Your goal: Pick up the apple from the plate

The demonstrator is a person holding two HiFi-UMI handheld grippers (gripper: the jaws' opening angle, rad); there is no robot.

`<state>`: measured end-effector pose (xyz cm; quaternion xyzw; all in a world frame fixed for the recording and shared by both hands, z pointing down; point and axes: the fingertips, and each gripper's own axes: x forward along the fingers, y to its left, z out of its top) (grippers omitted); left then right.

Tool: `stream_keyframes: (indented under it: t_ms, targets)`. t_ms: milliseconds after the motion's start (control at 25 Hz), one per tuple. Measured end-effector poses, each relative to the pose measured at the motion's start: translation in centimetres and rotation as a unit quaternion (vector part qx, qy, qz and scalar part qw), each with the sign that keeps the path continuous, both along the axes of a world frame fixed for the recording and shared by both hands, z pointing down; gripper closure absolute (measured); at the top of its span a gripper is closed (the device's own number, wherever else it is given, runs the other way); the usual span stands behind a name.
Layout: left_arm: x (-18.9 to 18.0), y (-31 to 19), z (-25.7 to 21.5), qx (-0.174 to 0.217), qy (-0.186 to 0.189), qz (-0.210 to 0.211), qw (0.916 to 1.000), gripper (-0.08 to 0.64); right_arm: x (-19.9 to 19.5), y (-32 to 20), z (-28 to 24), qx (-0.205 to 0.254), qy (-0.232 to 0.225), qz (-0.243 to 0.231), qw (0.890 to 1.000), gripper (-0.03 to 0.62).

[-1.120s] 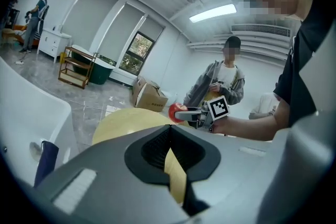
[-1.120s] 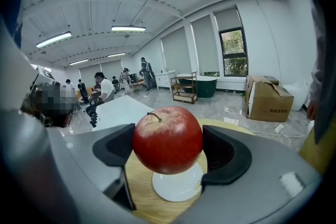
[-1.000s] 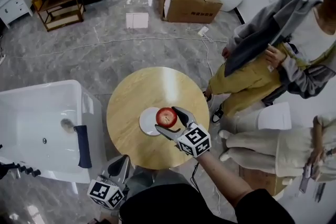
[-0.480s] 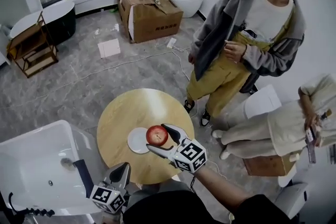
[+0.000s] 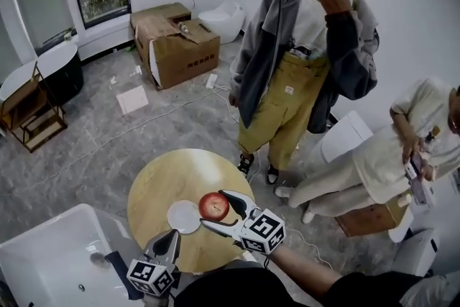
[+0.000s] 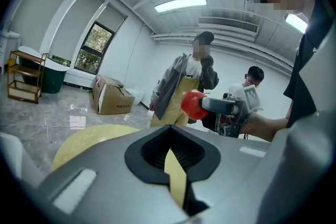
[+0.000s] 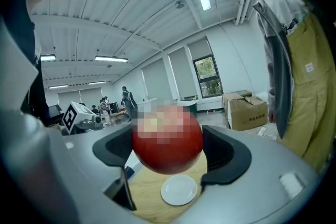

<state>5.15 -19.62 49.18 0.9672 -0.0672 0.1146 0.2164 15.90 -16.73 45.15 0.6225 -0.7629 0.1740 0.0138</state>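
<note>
The apple [image 5: 213, 204] is off the plate [image 5: 183, 217] and in the air, clamped between the jaws of the right gripper [image 7: 168, 151], one pad on each side across its widest part. Seen from that gripper, the empty white plate lies below it on the round wooden table [image 5: 172, 180]; from the head view the fruit sits just right of the plate. The pick-up looks essentially done. The left gripper [image 5: 169, 237] hangs at the near edge of the table, its jaws drawn together on nothing. An apple is likely firm and of moderate weight, with a smooth, waxy skin that can slip in a loose hold. It is also round enough to roll out if the pads sit above or below its middle, so the present hold at the middle suits it. Too hard a squeeze would probably bruise the flesh. Two people are at the far right, well apart from the table.
</note>
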Motion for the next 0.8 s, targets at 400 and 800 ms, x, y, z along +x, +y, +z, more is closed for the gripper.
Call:
stream_keyframes:
  t_ms: [400, 800]
  targets:
    - [3.5, -0.6, -2.0, 0.01, 0.011, 0.034, 0.9993, 0.54, 2.6, 2.5, -3.7, 0.042, -0.014, 0.045, 0.998, 0.193]
    - [6.1, 0.2, -3.3, 0.015, 0.02, 0.066, 0.9975, 0.54, 3.0, 5.0, -5.7, 0.061, -0.018, 0.073, 0.995, 0.193]
